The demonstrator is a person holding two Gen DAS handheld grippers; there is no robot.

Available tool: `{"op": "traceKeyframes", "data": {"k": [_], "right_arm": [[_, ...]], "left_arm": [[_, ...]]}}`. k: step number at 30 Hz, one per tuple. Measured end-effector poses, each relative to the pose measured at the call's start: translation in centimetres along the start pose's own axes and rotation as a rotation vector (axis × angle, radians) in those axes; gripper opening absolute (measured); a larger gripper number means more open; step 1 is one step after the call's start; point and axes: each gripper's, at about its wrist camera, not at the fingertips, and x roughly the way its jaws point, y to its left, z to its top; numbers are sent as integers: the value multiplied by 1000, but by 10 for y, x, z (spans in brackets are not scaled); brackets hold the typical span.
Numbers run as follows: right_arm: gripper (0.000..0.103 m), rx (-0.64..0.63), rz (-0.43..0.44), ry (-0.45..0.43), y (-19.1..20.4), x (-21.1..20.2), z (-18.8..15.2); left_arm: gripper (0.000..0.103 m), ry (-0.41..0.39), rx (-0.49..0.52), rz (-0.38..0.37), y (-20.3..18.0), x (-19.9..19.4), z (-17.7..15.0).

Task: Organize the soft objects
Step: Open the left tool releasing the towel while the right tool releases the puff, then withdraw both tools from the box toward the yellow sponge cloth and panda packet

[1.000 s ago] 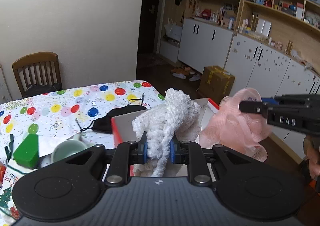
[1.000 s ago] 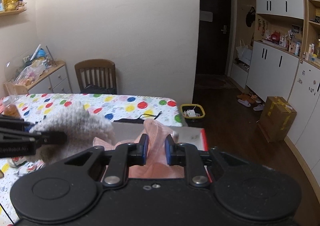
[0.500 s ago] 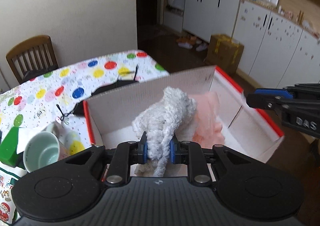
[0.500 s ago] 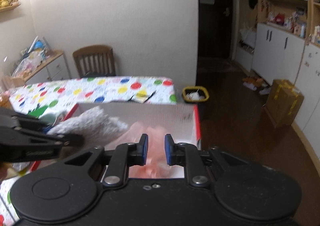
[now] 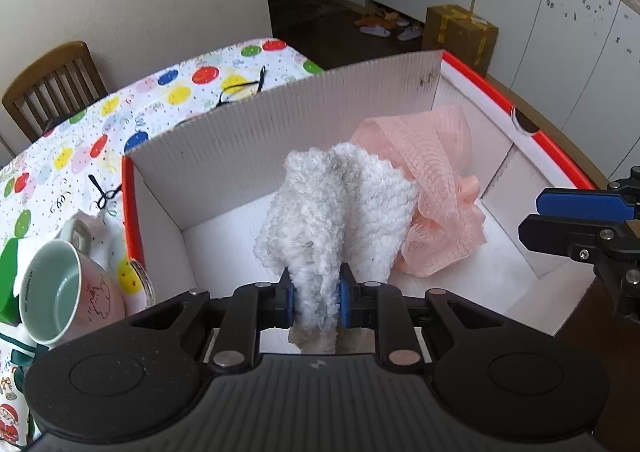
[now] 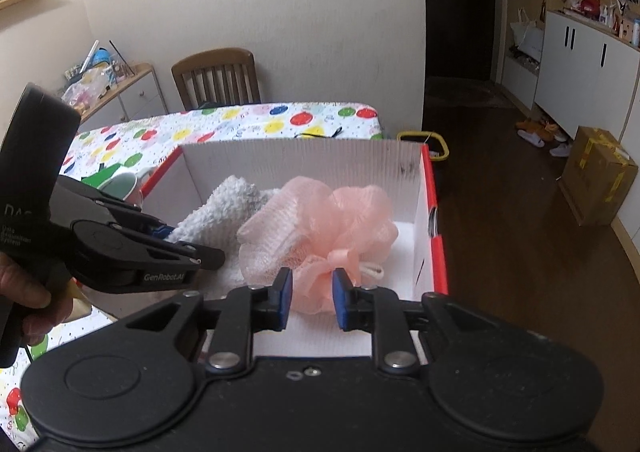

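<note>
A white cardboard box [image 5: 280, 112] with red edges stands on the table. My left gripper [image 5: 316, 296] is shut on a fluffy white cloth [image 5: 340, 212] and holds it down inside the box, against a pink mesh bath pouf [image 5: 432, 156]. In the right wrist view the pouf [image 6: 320, 212] rests on the box floor. My right gripper [image 6: 312, 292] is opening its jaws, with the pouf's ribbon end loose between them. The left gripper [image 6: 192, 248] and the white cloth [image 6: 224, 200] show at the left of that view.
A pale green and pink mug [image 5: 60, 292] lies on its side left of the box, beside a green object [image 5: 8, 276]. Black hair ties [image 5: 240, 86] lie on the balloon-print tablecloth [image 5: 160, 100]. A wooden chair [image 6: 216, 76] stands behind the table; a cardboard carton [image 6: 596, 172] sits on the floor.
Both grippers have come down into the box. The pink pouf now rests on the box floor and the right jaws have spread off it. The left still grips the white cloth.
</note>
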Motion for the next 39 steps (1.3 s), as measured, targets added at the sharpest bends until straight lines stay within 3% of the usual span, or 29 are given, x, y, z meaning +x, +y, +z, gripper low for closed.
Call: {"op": "traceKeyframes", "data": {"k": [7,10,11,12,20,24,27,39], "right_arm": [[26,17,2,20,-3,2,-3],[29,13,3,20,-3,2,-2],[31,13,4,18,-2,1,-2],[32,13,4,15,-1,0,-2],[62,6,13,-26,6,-16,0],[64,2,17,-42,12,-26,2],[74,-7,15,-51,18,-32,4],[86,-42,25,-98,56,-58,9]], "left_arm": [[22,23,-5,6,0,4,-3],[40,19,-14,1,1,2,-4],[64,17,-18,-2,2,1,-3],[76,14,-21,-4,3,0,-4],[76,-75,-42,-22,7,-26,-6],[76,-118,-47,-17,10,-43,-10],[76,-150,-50,-15,14,-57,-15],[83,-277,-85,-46,32,-117,-41]]}}
